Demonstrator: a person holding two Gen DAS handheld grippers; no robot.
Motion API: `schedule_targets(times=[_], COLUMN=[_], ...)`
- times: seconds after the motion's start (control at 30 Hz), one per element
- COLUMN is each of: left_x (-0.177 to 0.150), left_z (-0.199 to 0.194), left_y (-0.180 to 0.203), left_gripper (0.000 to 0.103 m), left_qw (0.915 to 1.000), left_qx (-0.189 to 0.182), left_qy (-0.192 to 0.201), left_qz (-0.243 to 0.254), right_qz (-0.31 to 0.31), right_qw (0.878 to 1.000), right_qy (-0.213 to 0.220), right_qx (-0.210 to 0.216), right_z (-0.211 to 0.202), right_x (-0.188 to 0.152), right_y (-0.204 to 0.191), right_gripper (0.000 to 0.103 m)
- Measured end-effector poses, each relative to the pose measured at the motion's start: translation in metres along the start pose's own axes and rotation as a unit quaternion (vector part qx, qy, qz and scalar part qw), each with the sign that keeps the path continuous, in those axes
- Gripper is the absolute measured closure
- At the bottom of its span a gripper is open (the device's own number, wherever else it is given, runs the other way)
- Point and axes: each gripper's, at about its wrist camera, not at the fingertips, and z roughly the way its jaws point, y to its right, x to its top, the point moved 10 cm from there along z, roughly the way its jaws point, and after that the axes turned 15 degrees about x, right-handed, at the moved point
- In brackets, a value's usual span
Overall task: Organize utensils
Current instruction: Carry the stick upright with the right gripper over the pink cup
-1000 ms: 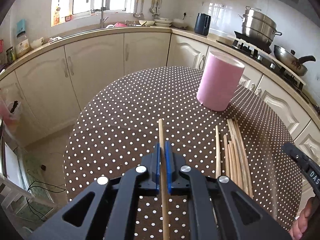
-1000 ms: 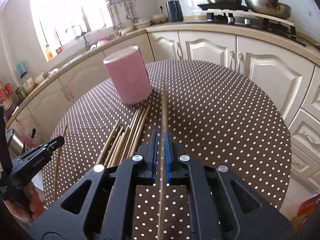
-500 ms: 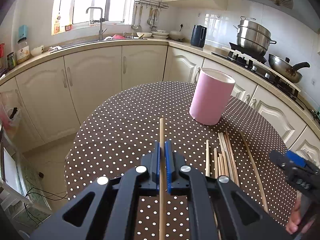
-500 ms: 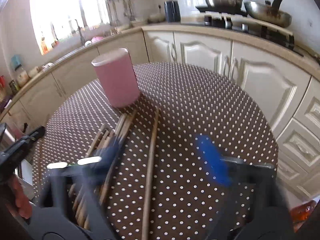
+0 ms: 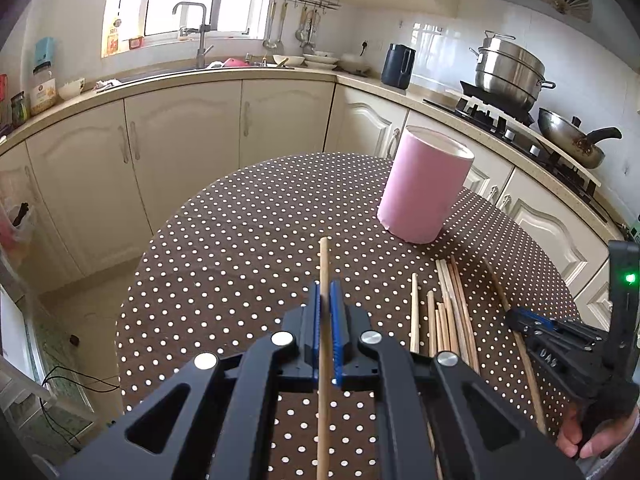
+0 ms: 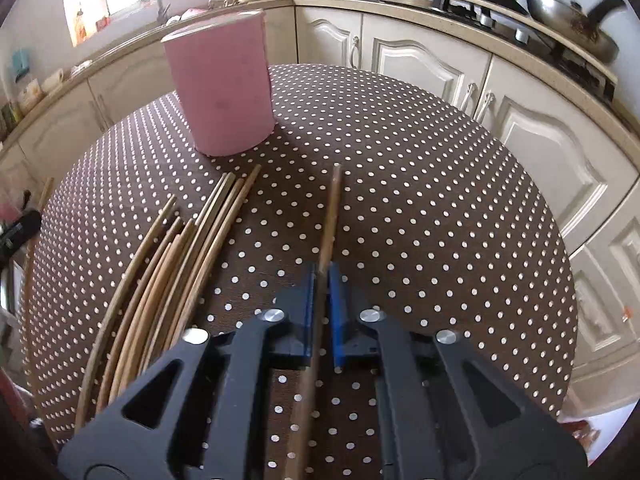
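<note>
chopstick (image 5: 323,320) between left gripper (image 5: 326,312) jaws

1. Your left gripper (image 5: 328,312) hides the middle of the chopstick (image 5: 323,264) it clamps, and that stick's near end runs off the bottom edge of the frame.
2. At lower centre of the left wrist view, the gripper body covers the near ends of the loose chopsticks (image 5: 444,312).
3. At the right edge, your right gripper (image 5: 560,344) is cut off.
4. In the right wrist view, the brown chopstick (image 6: 330,216) is blurred between the pads, so you cannot tell whether they touch it.
</note>
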Motion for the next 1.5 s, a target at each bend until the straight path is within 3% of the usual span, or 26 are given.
schedule_targets(times=[0.33,0.63,1.0,1.5], left_x=[0.010,0.046,0.103,0.168], left_z=[-0.007,-0.034,-0.065,-0.080], left_y=[0.010,0.008,0.017,0.027], left_gripper=[0.097,0.097,0.097,0.098], left_qw=[0.9999,0.9969,0.9902,0.9812], left_qx=[-0.003,-0.015,-0.026,0.001], left_qy=[0.016,0.072,0.130,0.188], left_qz=[0.005,-0.028,-0.044,-0.045], right_qz=[0.011,0.002,-0.022,-0.060], right_qw=[0.994,0.983,0.974,0.957], right_qy=[0.106,0.184,0.227,0.284], right_qx=[0.019,0.014,0.016,0.014], right_z=[-0.052,-0.102,-0.125,-0.144], right_x=[0.022,0.056,0.093,0.171], right_y=[-0.005,-0.015,-0.031,-0.067], right_gripper=[0.097,0.097,0.097,0.097])
